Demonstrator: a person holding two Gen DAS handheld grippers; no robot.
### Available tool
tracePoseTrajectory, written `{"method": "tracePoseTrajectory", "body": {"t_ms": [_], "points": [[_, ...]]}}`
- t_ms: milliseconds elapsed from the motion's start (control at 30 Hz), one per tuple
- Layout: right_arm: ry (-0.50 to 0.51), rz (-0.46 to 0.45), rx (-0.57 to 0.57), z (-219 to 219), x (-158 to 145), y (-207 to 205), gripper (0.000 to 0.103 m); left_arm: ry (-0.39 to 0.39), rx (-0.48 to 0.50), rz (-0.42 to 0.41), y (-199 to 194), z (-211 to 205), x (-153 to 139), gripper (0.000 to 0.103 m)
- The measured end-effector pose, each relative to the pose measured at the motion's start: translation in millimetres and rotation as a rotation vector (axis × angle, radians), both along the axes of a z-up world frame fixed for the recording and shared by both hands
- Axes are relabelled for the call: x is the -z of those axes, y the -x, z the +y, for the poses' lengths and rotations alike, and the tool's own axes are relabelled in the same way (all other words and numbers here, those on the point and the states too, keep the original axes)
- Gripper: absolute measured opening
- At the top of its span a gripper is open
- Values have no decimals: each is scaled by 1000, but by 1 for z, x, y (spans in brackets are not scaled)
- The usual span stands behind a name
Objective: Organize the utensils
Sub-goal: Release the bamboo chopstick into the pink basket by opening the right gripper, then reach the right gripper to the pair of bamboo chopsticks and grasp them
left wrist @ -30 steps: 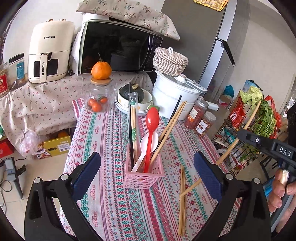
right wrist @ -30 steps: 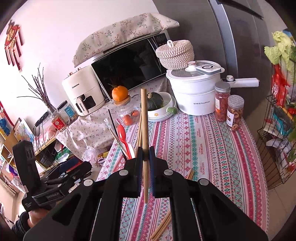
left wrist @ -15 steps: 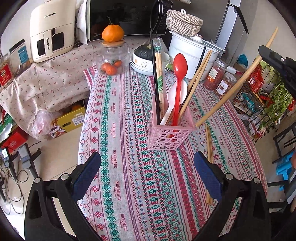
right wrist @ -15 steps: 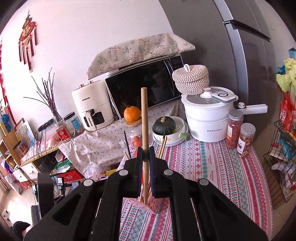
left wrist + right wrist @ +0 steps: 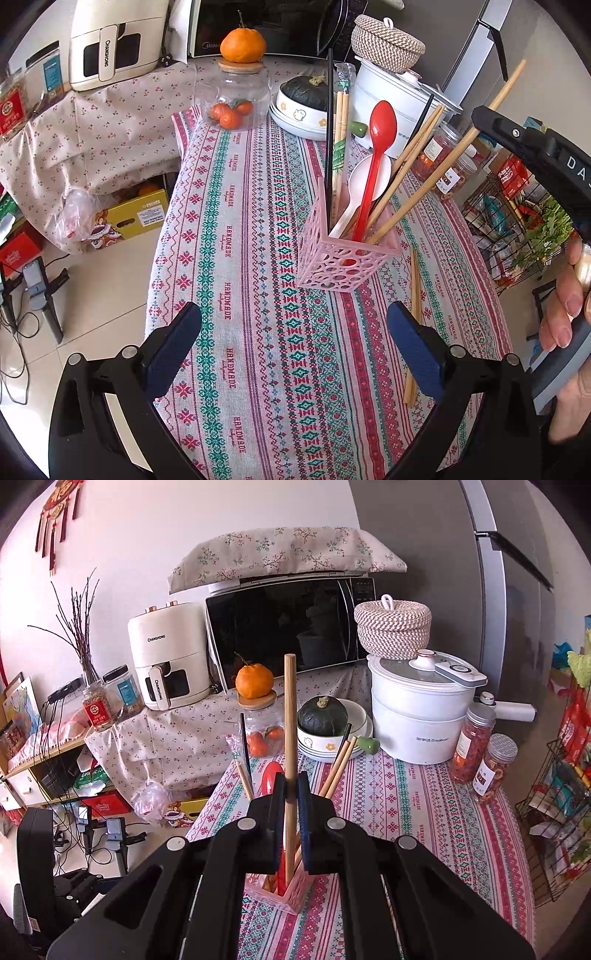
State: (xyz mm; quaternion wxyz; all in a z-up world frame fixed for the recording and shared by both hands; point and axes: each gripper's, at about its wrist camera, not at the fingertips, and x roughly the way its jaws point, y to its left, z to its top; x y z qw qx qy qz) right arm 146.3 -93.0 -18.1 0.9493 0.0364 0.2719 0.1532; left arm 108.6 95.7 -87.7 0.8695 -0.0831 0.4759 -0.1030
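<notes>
- The right gripper point(image 5: 291, 794) has its fingers point(image 5: 277, 797) clenched on one wooden chopstick point(image 5: 290, 738), which stands almost upright between the two blue pads.
- The lower end of this chopstick goes down into the pink utensil basket point(image 5: 343, 258), and the upper end points to 12 o'clock in the right wrist view.
- In the left wrist view the same chopstick leans out of the basket toward 1 o'clock, and the right gripper is at 3 o'clock from the basket, held by the person's hand point(image 5: 569, 310).
- The left gripper point(image 5: 295, 347) is released: its fingers point(image 5: 173, 347) stand wide apart and hold nothing, hanging above the striped tablecloth point(image 5: 258, 369) at 6 o'clock from the basket.
- The basket stands upright on the table and already carries a red spoon point(image 5: 373, 162), a white spoon point(image 5: 364, 184), a black chopstick point(image 5: 328, 140), a wrapped pair of chopsticks point(image 5: 341, 122) and some more wooden chopsticks point(image 5: 410, 162).
- One pair of loose chopsticks point(image 5: 413, 321) lies flat on the cloth, just beside the basket at its 5 o'clock, partly hidden behind the right finger of the left gripper.
- Beyond the basket, at 12 o'clock, stand a glass jar point(image 5: 234, 96) with an orange point(image 5: 243, 46) on its lid, a stack of bowls with a green squash point(image 5: 304, 94), and a white pot point(image 5: 391, 107).
</notes>
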Motion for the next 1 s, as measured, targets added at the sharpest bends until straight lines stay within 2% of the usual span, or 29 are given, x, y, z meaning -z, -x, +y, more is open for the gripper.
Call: {"method": "tracePoseTrajectory", "body": {"t_ms": [167,233,267,300,467,633,700,1000], "points": [[-13,34,-22,1,9,-3,10,-1,-12,-9,0,1,-1,96],[-41,47,-24,-4,8,-2,30,1,-15,-15,0,0,-3,96],[-60,46,-20,-7,7,-1,46,0,-19,-18,-1,0,-3,96],[-80,43,-15,-12,5,1,54,0,-22,-21,-1,1,-4,96],[-122,66,-11,-33,1,6,69,1,-31,-31,0,-1,-4,96],[-110,105,18,-54,9,8,72,-10,-35,-41,-2,-5,-3,96],[-113,130,32,-65,14,9,77,-11,-38,-43,-3,-7,-2,96],[-66,302,113,-105,57,9,88,-46,-21,-37,-3,-34,8,96]]}}
